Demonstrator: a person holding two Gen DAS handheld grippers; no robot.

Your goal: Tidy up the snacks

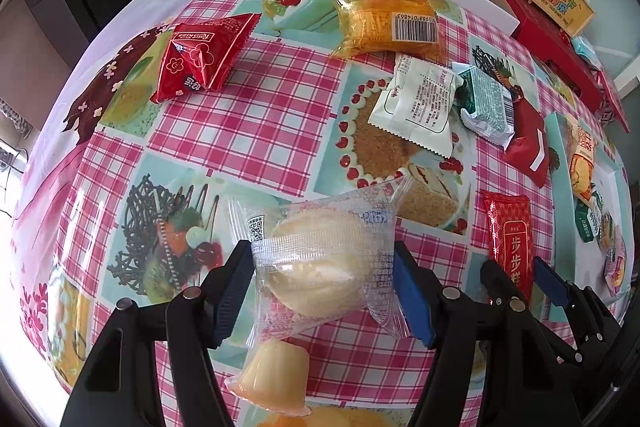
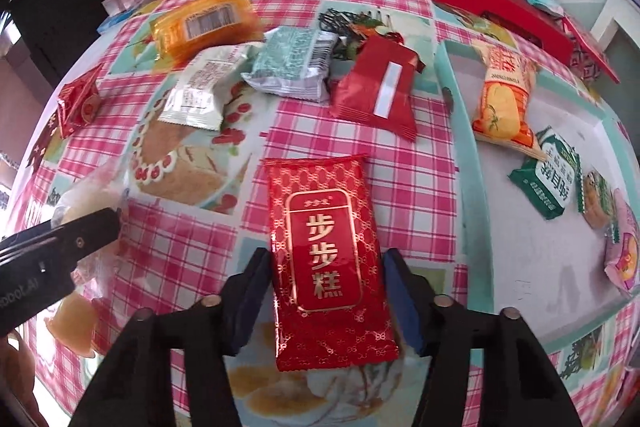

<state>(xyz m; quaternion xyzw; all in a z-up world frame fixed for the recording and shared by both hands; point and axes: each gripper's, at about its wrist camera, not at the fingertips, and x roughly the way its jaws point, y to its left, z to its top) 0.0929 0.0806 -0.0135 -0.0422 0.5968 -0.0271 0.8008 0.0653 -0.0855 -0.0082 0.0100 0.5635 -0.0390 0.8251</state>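
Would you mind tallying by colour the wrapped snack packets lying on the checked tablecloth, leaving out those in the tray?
Red packets: 3
Orange packet: 1
White packet: 1
Green packet: 1
Clear packet: 1
Total: 7

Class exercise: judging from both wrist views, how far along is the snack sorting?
Done: several packets already lie in the white tray. In hand: the left hand-held gripper grips a clear-wrapped bun; the right hand-held gripper straddles a red cake packet. Left: about five packets and a jelly cup.
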